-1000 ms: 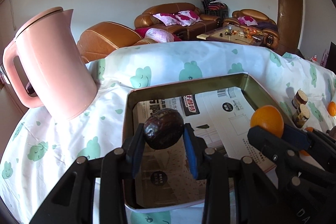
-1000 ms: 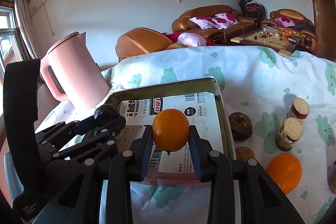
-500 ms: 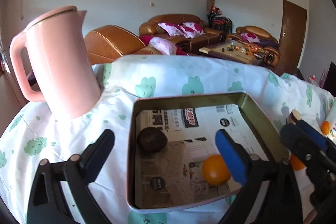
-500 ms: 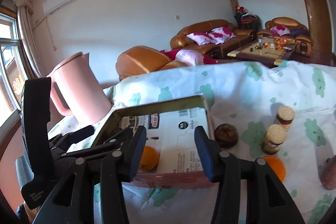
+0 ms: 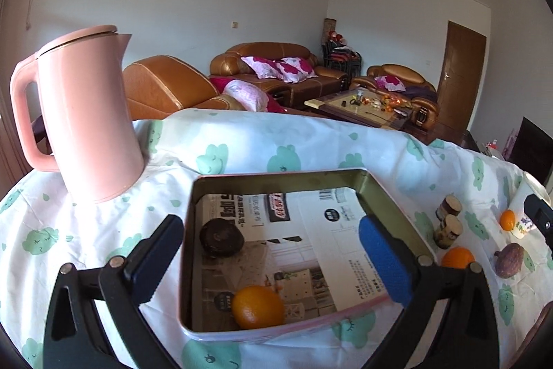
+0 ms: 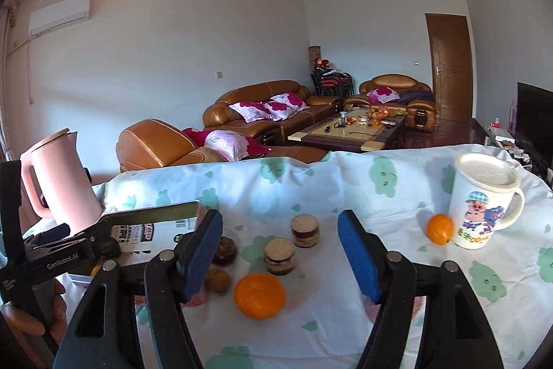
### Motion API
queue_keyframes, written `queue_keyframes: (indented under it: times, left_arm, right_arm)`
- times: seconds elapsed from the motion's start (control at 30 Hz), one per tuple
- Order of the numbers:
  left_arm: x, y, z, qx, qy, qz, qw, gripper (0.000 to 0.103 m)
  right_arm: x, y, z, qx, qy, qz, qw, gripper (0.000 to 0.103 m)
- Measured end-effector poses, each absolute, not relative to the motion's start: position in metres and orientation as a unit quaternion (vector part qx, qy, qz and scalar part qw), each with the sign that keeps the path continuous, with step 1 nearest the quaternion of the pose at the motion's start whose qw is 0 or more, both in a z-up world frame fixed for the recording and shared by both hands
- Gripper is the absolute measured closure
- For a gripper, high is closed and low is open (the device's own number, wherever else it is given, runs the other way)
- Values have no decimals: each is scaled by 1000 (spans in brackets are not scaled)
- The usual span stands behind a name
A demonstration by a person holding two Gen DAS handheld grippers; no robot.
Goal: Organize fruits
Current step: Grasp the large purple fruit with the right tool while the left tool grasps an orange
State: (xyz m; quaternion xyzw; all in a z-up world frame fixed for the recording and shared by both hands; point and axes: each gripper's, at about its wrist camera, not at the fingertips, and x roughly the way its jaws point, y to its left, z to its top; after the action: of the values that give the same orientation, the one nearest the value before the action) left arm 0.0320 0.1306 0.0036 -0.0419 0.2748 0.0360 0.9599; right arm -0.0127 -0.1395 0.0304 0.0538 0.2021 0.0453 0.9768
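Note:
A tin tray (image 5: 193, 196) lined with newspaper holds a dark brown fruit (image 5: 221, 237) and an orange (image 5: 257, 306). My left gripper (image 5: 269, 223) hangs over the tray, wide open and holding nothing. My right gripper (image 6: 280, 223) is above the cloth right of the tray (image 6: 155, 213); its jaws are opening with nothing gripped. Below it on the cloth lies a large orange (image 6: 259, 295). A dark fruit (image 6: 224, 249) and a brownish fruit (image 6: 217, 279) sit by its left finger. A small orange (image 6: 439, 228) rests against the mug (image 6: 480, 206).
A pink kettle (image 5: 86, 113) stands left of the tray. Two small cork-lidded jars (image 6: 279, 256) stand on the cloth among the loose fruit. Another dark fruit (image 5: 508, 263) lies at the far right. The table drops off behind, with sofas beyond.
The left gripper opened and the dark fruit now lies in the tray. The right gripper released its orange into the tray, then swung right over the loose fruit.

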Motion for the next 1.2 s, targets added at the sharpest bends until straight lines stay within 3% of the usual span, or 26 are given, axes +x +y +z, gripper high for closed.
queue_keyframes:
  times: [0.47, 0.93, 0.97, 1.0, 1.2]
  left_arm:
    - [-4, 33, 2, 62, 252, -115, 959, 0]
    - [6, -34, -6, 96, 285, -142, 943, 0]
    - [9, -39, -7, 101, 289, -137, 942, 0]
    - [11, -43, -9, 108, 293, -130, 941, 0]
    - [28, -70, -21, 140, 320, -95, 932, 5]
  right_arm:
    - [-41, -256, 19, 135, 238, -16, 962, 32]
    - [13, -218, -32, 64, 403, 59, 911, 32]
    - [16, -220, -35, 65, 415, 58, 906, 37]
    - [18, -221, -39, 63, 427, 56, 900, 49]
    - [9, -241, -37, 93, 422, 34, 901, 49]
